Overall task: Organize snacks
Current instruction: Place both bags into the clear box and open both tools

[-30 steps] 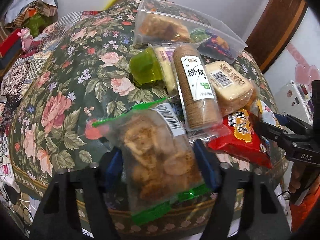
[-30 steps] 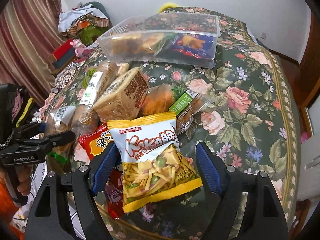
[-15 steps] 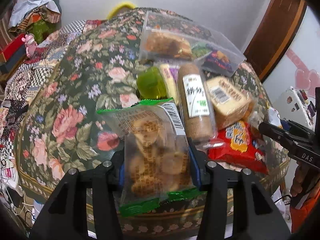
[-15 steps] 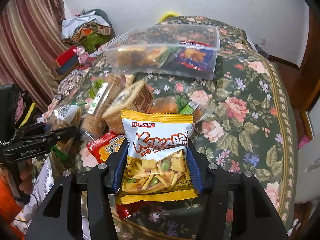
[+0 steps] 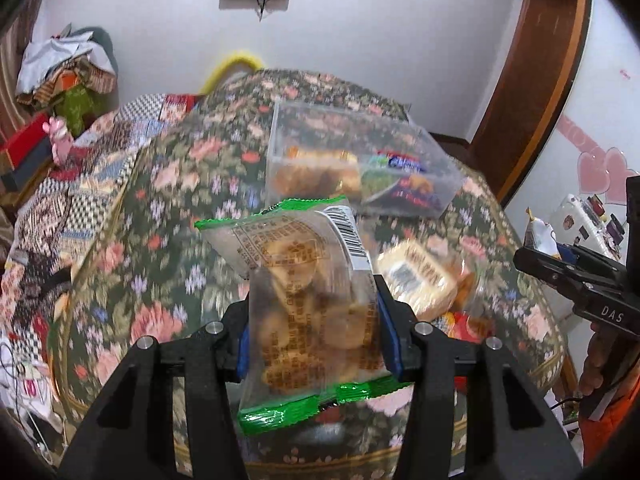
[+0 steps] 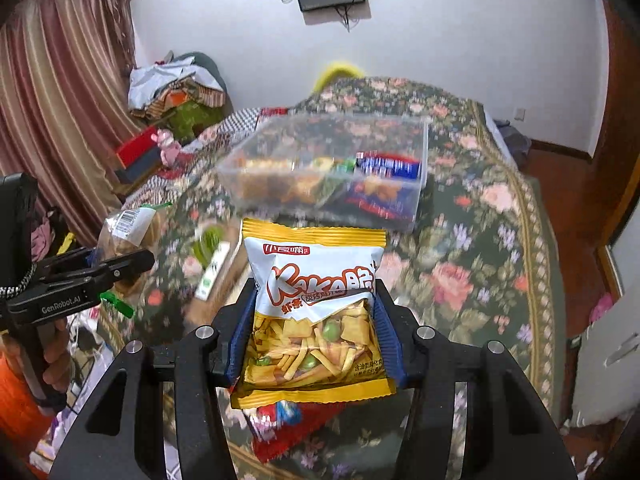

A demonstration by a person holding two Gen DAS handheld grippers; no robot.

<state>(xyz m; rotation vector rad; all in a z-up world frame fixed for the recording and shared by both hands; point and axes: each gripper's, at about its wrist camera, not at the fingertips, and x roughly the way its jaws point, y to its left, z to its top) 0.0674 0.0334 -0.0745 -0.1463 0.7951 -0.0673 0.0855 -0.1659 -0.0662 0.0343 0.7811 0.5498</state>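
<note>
My left gripper [image 5: 316,328] is shut on a clear green-edged bag of biscuits [image 5: 308,300] and holds it above the floral table [image 5: 160,200]. My right gripper [image 6: 312,332] is shut on a yellow and white Kaka snack bag [image 6: 316,308], also lifted. A clear plastic box [image 5: 352,168] with several snacks inside stands farther back; it also shows in the right wrist view [image 6: 332,168]. The left gripper and its biscuit bag [image 6: 128,232] appear at the left of the right wrist view. The right gripper [image 5: 560,272] appears at the right of the left wrist view.
A wrapped bread block [image 5: 416,280] and a red packet [image 5: 468,324] lie on the table near the front right. A round biscuit roll [image 6: 216,268] and a red packet [image 6: 288,428] lie below the Kaka bag. A patterned bed [image 5: 80,184] is to the left.
Both grippers closed on their bags and lifted them off the table. The views tilted up, so the box and the room's back wall now show higher.
</note>
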